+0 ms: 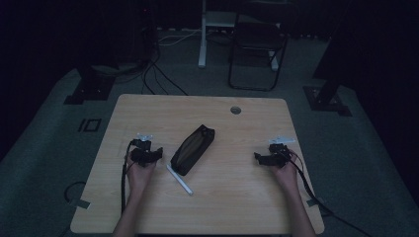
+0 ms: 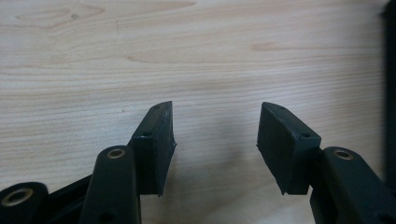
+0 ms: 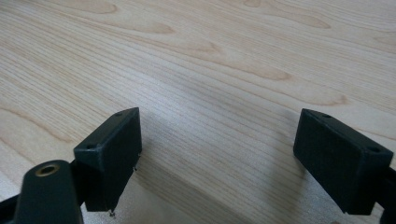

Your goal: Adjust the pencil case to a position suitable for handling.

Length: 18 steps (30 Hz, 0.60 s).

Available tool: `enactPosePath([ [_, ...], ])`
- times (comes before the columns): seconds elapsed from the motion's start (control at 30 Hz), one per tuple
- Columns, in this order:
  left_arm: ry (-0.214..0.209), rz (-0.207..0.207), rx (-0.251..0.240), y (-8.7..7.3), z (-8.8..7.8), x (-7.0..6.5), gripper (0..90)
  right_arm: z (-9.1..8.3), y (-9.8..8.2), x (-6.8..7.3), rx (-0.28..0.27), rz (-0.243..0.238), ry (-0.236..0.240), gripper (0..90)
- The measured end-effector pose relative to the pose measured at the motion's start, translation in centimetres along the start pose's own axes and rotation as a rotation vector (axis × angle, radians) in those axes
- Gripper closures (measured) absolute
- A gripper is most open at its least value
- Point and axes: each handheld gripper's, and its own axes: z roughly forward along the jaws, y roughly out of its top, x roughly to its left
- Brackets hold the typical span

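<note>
A black zipped pouch [image 1: 193, 148] lies slantwise in the middle of the wooden table [image 1: 222, 197]. A white pen [image 1: 180, 179] lies by its near end. My left gripper [image 1: 157, 153] rests on the table just left of the pouch and points toward it. In the left gripper view its jaws [image 2: 217, 109] stand partly apart over bare wood, with a dark edge [image 2: 390, 93] at the far right. My right gripper [image 1: 258, 158] sits near the table's right edge, pointing left. Its jaws [image 3: 219, 114] are wide apart with only wood grain between them.
A round cable hole [image 1: 235, 109] sits at the table's far right. Beyond the table stand a dark folding chair [image 1: 257, 49] and a white desk leg [image 1: 201, 39], and cables [image 1: 158, 79] run over the carpet. A cable trails from each gripper off the near edge.
</note>
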Motion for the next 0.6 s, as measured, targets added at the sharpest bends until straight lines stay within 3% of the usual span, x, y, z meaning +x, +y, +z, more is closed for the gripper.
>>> enactPosePath([
  [0.27, -0.003, 0.036, -0.037, 0.7, -2.2, -1.2, 44.8, 0.0, 0.0, 0.0, 0.0, 0.0, 0.0, 15.2],
  [0.5, -0.043, 0.083, -0.089, 1.4, -4.6, -3.4, 44.0, 0.0, 0.0, 0.0, 0.0, 0.0, 0.0, 15.2],
  [0.6, -0.048, 0.088, -0.093, 1.4, -4.8, -3.6, 43.6, 0.0, 0.0, 0.0, 0.0, 0.0, 0.0, 15.2],
])
